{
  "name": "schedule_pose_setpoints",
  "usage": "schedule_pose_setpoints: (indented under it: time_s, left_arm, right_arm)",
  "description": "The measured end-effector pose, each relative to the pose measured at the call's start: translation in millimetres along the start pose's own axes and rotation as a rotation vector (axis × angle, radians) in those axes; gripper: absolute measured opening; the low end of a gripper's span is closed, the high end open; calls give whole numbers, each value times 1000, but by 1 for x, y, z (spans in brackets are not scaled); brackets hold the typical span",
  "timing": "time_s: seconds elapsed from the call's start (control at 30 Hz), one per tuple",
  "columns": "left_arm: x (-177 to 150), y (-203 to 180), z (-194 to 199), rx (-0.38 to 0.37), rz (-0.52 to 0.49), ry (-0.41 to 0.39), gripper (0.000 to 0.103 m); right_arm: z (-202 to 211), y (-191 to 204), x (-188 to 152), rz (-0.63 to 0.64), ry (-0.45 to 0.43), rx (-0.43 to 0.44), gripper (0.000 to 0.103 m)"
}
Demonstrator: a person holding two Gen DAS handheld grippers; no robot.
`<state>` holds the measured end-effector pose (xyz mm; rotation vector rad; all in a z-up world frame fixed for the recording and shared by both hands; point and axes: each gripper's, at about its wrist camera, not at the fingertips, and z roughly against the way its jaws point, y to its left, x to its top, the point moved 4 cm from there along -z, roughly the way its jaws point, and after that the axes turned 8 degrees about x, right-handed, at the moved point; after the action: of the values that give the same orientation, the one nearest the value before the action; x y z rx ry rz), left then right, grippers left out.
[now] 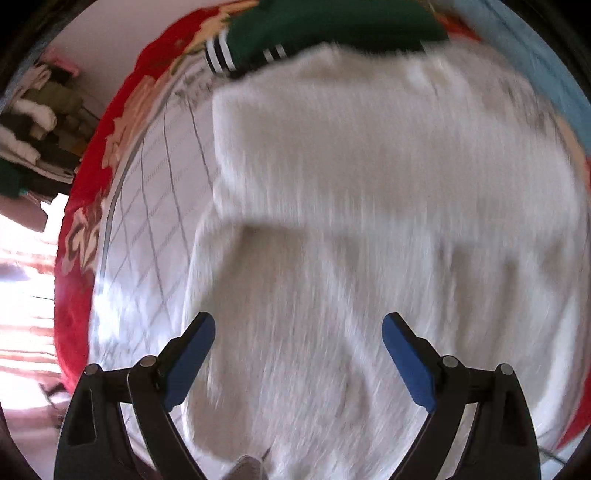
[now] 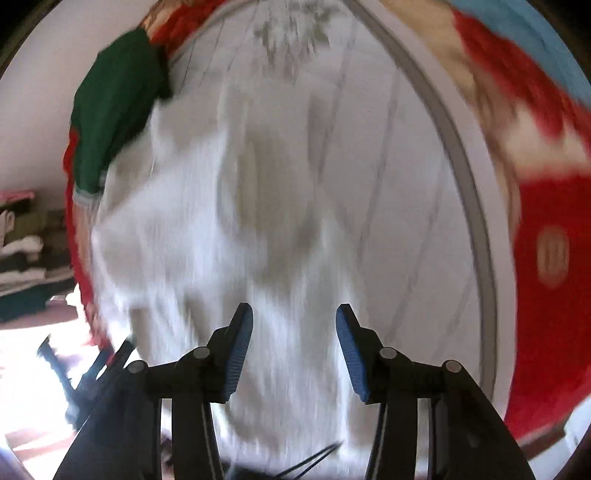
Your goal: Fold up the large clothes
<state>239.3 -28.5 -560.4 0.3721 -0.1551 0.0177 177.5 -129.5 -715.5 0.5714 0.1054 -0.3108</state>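
Jaws apart on left gripper (image 1: 298, 325) and right gripper (image 2: 294, 315), seemingly above white garment (image 1: 369, 221)

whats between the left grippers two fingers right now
Only the white garment shows in the gap of the left gripper, lying below it on the bed. The blue pads stand wide apart and do not press it, as the left wrist view shows.

Motion blur smears the large white knitted garment (image 1: 369, 221), whose far edge partly covers the dark green striped-cuff garment (image 1: 314, 29).
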Motion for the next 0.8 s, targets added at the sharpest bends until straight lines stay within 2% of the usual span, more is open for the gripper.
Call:
schedule_pose_setpoints:
  time_s: [0.1,0.17,0.23,0.3,0.37,0.4,0.47,0.53,0.6,0.63,0.67,0.73,0.8]
  left_arm:
    - [-35,-10,-19,22,-51,92,92]
    - [-45,-14,-23,12,-52,121,92]
    - [-48,-22,-21,7,-60,113,92]
    - [-44,-34,-15,-3,-73,87,92]
    - [-39,-48,-10,-16,-89,61,92]
    - [-36,-56,-7,-16,-98,44,92]
    - [-31,-71,-3,-8,-119,12,92]
    - [-28,-82,-6,7,-148,5,92]
    - [-30,-90,-10,16,-162,14,92]
    - [-30,-92,-12,18,-163,18,92]
    - [-30,-94,-13,20,-161,20,92]
    - [-30,-92,-13,17,-154,25,92]
    - [-29,-90,-11,19,-146,24,92]
  right_arm:
    - [-19,-7,-60,-47,89,-29,49]
    - [-23,-26,-86,-98,59,-117,49]
    - [-15,-50,-98,-189,-14,-131,49]
    - [-10,-76,-109,-286,-56,-92,49]
    - [-26,-90,-114,-308,-4,-43,49]
    - [-34,-95,-116,-299,21,-46,47]
    - [-36,-106,-118,-279,0,-98,16]
    - [-31,-118,-120,-308,-39,-106,15]
    - [-23,-131,-123,-415,-64,-17,15]
    - [-16,-137,-125,-449,-76,30,19]
    - [-8,-142,-127,-500,-101,123,31]
    - [5,-159,-137,-630,-161,278,43]
    - [5,-180,-148,-750,-191,391,43]
